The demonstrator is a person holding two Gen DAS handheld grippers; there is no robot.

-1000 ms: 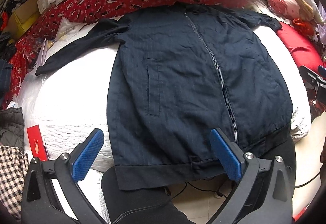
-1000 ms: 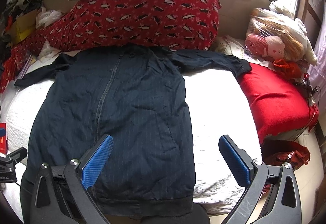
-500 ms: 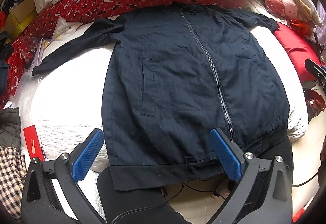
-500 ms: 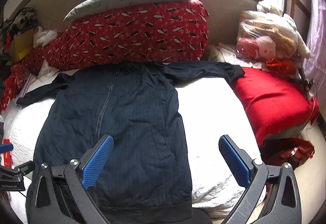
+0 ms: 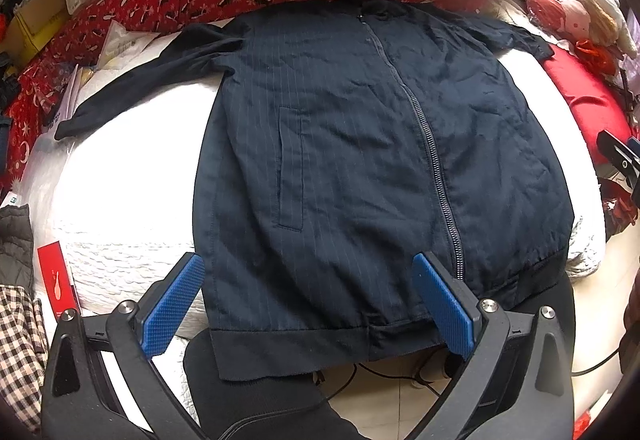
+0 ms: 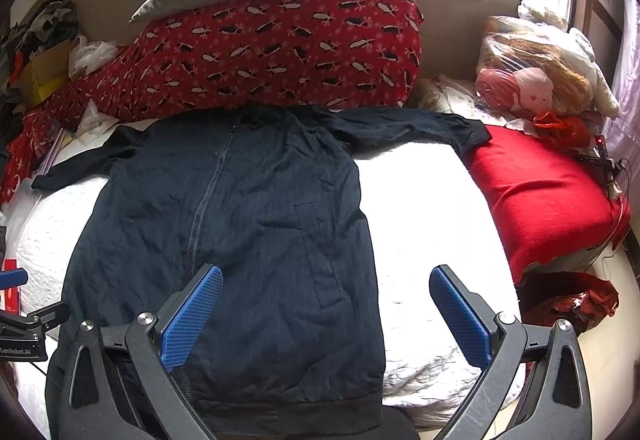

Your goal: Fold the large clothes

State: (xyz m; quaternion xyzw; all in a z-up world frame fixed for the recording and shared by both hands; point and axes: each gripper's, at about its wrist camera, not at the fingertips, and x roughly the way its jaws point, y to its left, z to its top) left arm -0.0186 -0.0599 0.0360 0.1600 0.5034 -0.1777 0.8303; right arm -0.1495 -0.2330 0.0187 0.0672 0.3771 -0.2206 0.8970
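both grippers (jaws apart) above jacket (image 5: 360, 160).

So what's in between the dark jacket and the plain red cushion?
Only bare white bedspread. In the right wrist view it fills the stretch between the navy zip jacket and the plain red cushion; just the jacket's right sleeve crosses at the far end.

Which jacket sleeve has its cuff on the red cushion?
The right-hand sleeve: its cuff overlaps the red cushion. The other sleeve ends on the white quilt.
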